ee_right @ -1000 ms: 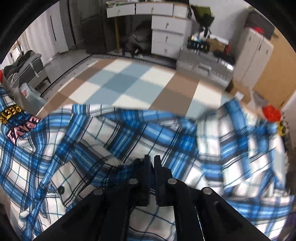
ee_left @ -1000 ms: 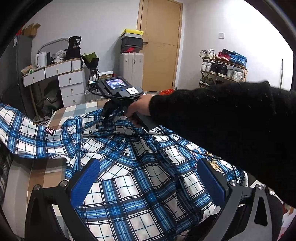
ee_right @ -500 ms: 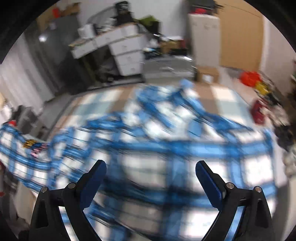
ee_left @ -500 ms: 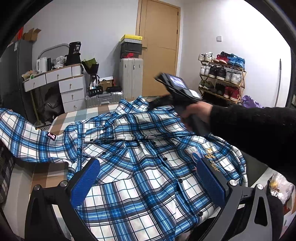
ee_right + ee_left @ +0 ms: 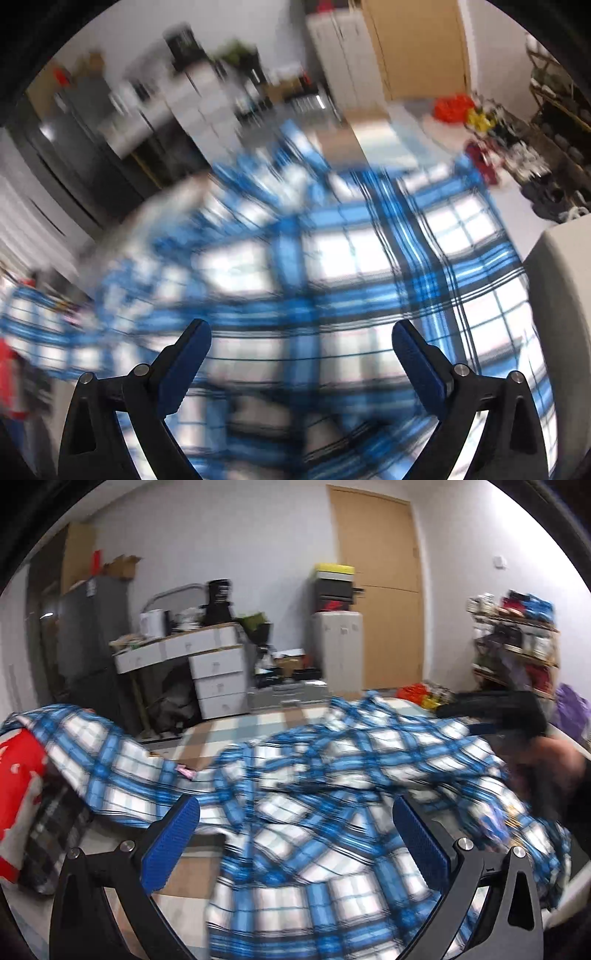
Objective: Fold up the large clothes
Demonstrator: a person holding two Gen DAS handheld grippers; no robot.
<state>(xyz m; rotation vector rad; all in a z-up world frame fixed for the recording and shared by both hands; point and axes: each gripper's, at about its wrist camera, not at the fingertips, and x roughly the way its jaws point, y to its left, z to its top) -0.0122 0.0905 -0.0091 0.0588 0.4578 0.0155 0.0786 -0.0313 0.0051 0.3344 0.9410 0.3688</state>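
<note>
Lying below both spread claws: shirt [image 5: 332, 258]

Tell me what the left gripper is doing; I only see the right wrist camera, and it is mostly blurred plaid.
Observer: The left gripper is open, nothing pinched between its pads; the plaid shirt lies spread beyond them.
Operator: Is a sleeve laid out anywhere?
Observer: One sleeve stretches to the left side of the left wrist view and drapes over a red item.
Operator: Can you see the right hand there?
Observer: Yes, the right hand is at the shirt's right edge, blurred.
</note>
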